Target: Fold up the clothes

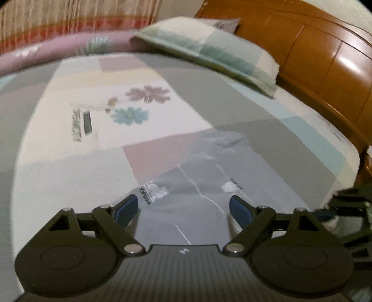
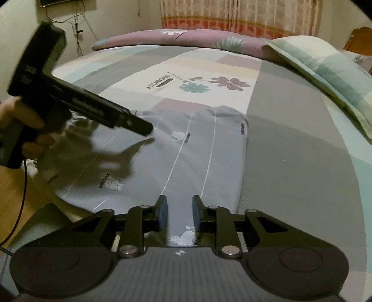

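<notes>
A grey garment with thin white stripes and small printed logos lies spread flat on the bed sheet. My left gripper hovers over its near part with the jaws wide apart and nothing between the blue pads. In the right wrist view the garment stretches away from me, and my right gripper stands partly open at its near edge, the cloth lying flat in the gap, pads not pressing on it. The left gripper, held by a hand, points down at the garment's left part.
A green checked pillow lies at the right, by the wooden headboard. A rolled purple quilt runs along the far edge before the curtain. Wooden floor and a cable are at the left. The right gripper's body shows at the right edge.
</notes>
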